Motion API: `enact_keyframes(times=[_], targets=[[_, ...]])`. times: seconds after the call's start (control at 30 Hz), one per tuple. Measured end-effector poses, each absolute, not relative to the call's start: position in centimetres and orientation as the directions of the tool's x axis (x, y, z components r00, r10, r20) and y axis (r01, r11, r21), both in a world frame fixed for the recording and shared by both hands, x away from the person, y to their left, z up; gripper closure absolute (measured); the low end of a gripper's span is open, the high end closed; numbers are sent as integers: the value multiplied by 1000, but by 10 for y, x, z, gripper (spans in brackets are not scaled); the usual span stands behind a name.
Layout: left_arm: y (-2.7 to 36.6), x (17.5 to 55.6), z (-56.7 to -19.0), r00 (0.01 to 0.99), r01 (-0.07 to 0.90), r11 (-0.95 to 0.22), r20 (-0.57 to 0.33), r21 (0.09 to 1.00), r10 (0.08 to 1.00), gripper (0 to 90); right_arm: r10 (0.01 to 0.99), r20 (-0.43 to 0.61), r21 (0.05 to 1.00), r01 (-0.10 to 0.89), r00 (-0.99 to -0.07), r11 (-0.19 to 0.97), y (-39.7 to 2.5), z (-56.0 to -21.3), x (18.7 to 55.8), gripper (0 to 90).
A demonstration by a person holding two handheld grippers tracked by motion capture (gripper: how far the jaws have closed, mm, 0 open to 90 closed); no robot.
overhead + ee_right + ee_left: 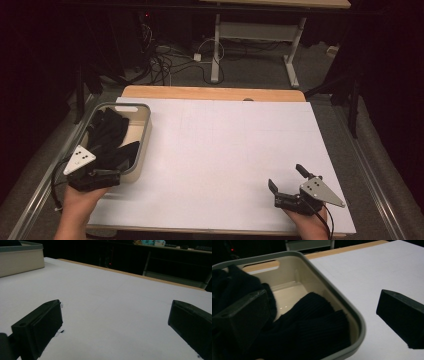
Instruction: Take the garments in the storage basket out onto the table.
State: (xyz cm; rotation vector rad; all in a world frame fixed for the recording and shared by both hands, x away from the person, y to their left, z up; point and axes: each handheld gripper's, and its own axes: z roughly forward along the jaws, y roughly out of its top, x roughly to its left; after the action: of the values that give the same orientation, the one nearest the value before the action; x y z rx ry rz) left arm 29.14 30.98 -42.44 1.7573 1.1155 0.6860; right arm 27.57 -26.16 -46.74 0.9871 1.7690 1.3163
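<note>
Nearest, at the counter's front edge: two hands, each holding a gripper. Right gripper [287, 183], front right, fingers [40, 325] spread wide and holding nothing, resting low over bare white surface well apart from everything else. Left gripper [107, 167], front left, at the near end of the bin [148, 131]; fingers [244, 317] parted, one down among the cloth inside, the other outside the bin's rim over the white sheet, nothing pinched yet. Dark garments [312, 322], black ribbed knit, piled in the bin, some draped at its near wall; part of the cream bottom shows bare. White counter [225, 150], middle ground, nothing laid out on it. Beyond: wooden edge [210, 93], then floor with cables [165, 62] and another desk's legs. Judgement: work looks barely begun; every garment lies in the bin, the first grasp not yet made.
</note>
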Motion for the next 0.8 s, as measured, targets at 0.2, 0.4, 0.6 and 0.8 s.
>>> enact_keyframes(times=[0.2, 0.4, 0.6, 0.8], targets=[[329, 290, -430, 381, 411, -144, -26, 900, 924, 0, 885, -104, 967, 160, -454, 196, -261, -468, 275, 2], [346, 288, -432, 332, 413, -121, -25, 903, 943, 0, 884, -106, 967, 161, -455, 198, -261, -468, 275, 2], [362, 285, -435, 296, 427, -86, -50, 900, 954, 0, 885, -105, 967, 161, -454, 197, -261, -468, 275, 2], [372, 285, -438, 281, 431, -45, -86, 901, 956, 0, 883, -93, 966, 172, -459, 191, -257, -467, 276, 2]])
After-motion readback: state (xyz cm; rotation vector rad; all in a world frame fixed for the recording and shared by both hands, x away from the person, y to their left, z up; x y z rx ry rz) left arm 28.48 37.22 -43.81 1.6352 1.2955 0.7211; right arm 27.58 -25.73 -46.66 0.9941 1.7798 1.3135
